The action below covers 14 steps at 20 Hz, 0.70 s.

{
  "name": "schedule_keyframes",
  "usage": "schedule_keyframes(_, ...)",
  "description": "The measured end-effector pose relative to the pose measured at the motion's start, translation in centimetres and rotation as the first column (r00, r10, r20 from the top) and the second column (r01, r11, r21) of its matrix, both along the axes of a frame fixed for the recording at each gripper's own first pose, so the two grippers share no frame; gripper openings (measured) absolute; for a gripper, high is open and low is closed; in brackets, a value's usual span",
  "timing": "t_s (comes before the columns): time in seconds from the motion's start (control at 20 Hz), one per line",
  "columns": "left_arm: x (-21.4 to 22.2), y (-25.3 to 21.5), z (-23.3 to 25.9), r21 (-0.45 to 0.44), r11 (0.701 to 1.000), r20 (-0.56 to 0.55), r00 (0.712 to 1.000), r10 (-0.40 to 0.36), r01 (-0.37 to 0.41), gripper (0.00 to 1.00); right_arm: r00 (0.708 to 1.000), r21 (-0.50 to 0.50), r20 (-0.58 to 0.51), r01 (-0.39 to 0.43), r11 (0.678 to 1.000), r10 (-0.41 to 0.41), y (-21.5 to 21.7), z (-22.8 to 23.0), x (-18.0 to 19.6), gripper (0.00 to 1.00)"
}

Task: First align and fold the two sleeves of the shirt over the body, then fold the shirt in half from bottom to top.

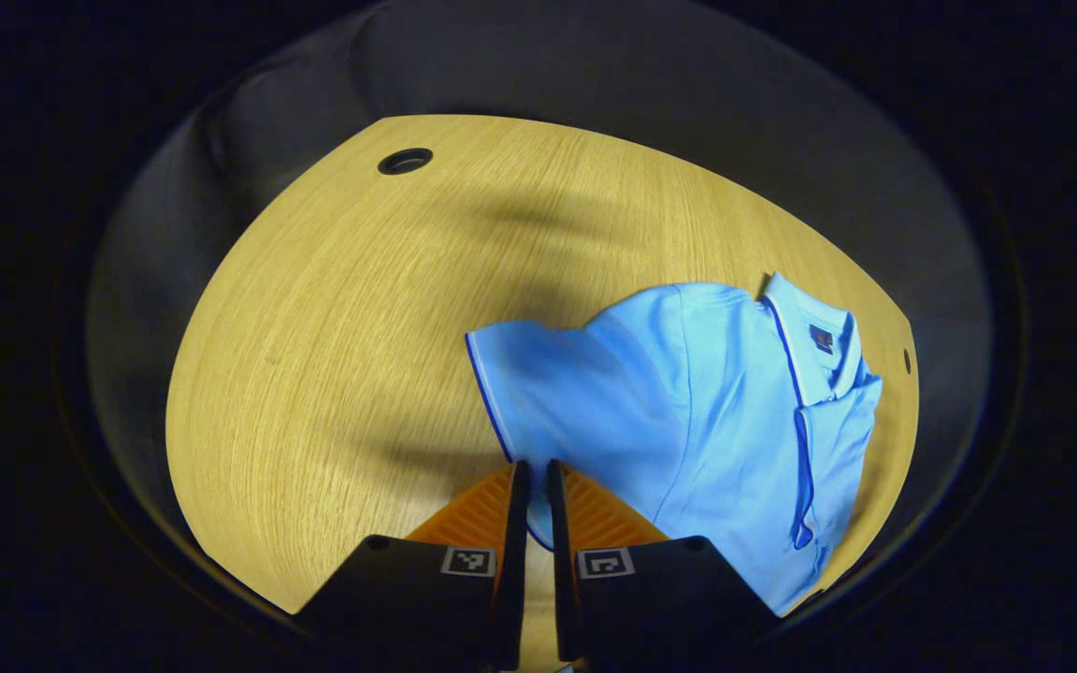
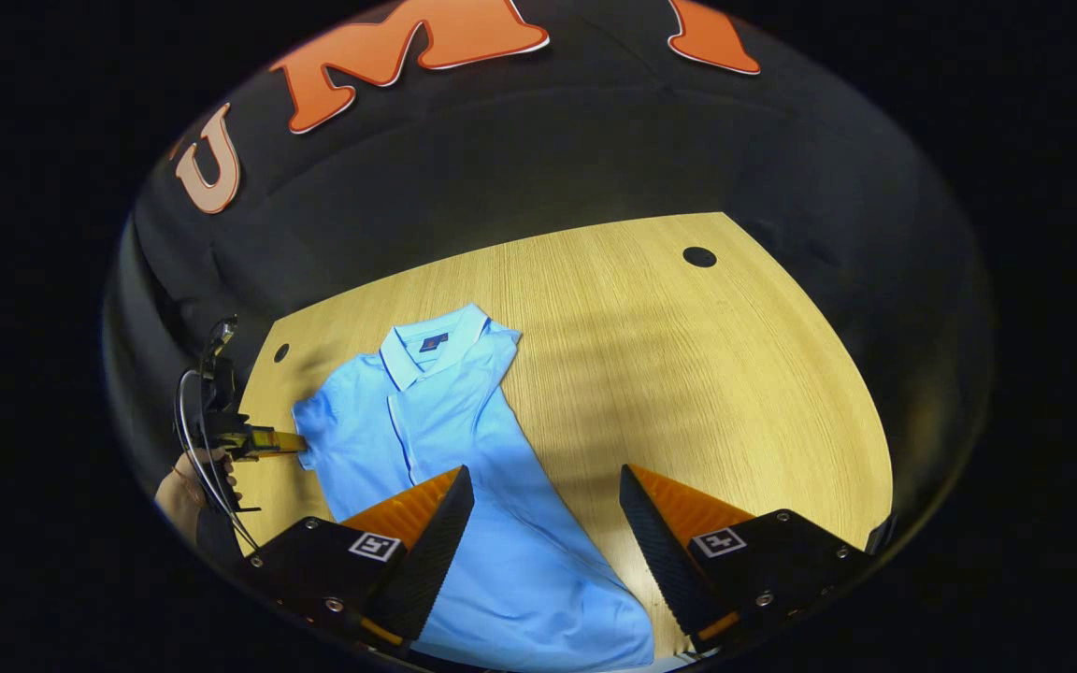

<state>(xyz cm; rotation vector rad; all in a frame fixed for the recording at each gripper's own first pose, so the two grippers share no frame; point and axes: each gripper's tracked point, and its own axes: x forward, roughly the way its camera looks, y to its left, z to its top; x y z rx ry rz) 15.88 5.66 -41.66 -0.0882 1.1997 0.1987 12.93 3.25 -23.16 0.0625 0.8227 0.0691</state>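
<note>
The light blue shirt [image 2: 450, 439] lies flat on the wooden worktop [image 2: 688, 374], collar toward 12 o'clock in the right gripper view. The left tool [image 1: 537, 486] is pinched nearly closed on the sleeve [image 1: 538, 393] hem; the right tool [image 2: 546, 523] hangs wide open above the body. The fabric looks soft, light and limp, so hems and corners seem the best grips.

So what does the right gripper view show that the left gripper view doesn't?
Right gripper view: the left tongs and the hand holding them at the sleeve edge, plus the open right tongs over the shirt. Left gripper view: the sleeve hem pinched between the left tongs, close up. Both: the blue shirt, its collar, the wooden table.
</note>
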Motion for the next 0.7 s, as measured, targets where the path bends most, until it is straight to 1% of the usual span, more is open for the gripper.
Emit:
schedule_keyframes(0.05,0.1,0.1,0.1,0.000,1.000,0.009,1.000,-0.005,0.005,0.12,1.000,0.000,0.001,-0.002,1.000,0.002,0.0,0.0,-0.2,0.98)
schedule_keyframes(0.1,0.1,0.2,0.0,-0.004,1.000,0.021,1.000,-0.005,0.005,0.10,1.000,-0.002,0.003,-0.003,1.000,0.003,0.0,0.0,-0.3,0.97)
schedule_keyframes(0.15,-0.2,0.1,0.5,-0.011,1.000,0.031,0.999,-0.008,0.009,0.05,1.000,-0.004,0.008,-0.005,1.000,0.005,-0.1,0.1,-0.4,0.97)
schedule_keyframes(0.2,-0.1,-0.3,0.8,-0.030,0.999,0.045,0.999,-0.022,0.023,0.06,1.000,-0.004,0.015,-0.005,1.000,0.005,-0.2,0.3,-0.6,0.97)
schedule_keyframes(0.25,-0.1,-0.8,1.6,-0.042,0.998,0.065,0.997,-0.047,0.050,0.04,1.000,-0.003,0.023,-0.008,1.000,0.008,-0.2,0.6,-0.6,0.97)
schedule_keyframes(0.35,0.1,-1.0,3.9,-0.020,0.995,0.108,0.989,-0.100,0.103,0.04,0.999,-0.001,0.038,-0.010,1.000,0.010,-0.3,1.0,-0.9,0.97)
schedule_keyframes(0.55,0.8,-3.7,8.4,0.009,0.980,0.184,0.963,-0.195,0.197,0.05,0.999,0.014,0.053,-0.013,1.000,0.012,-0.7,2.0,-1.1,0.97)
schedule_keyframes(0.7,1.1,-7.1,10.6,0.019,0.960,0.210,0.938,-0.277,0.280,0.04,0.998,0.024,0.061,-0.011,1.000,0.009,-1.1,2.1,-1.1,0.97)
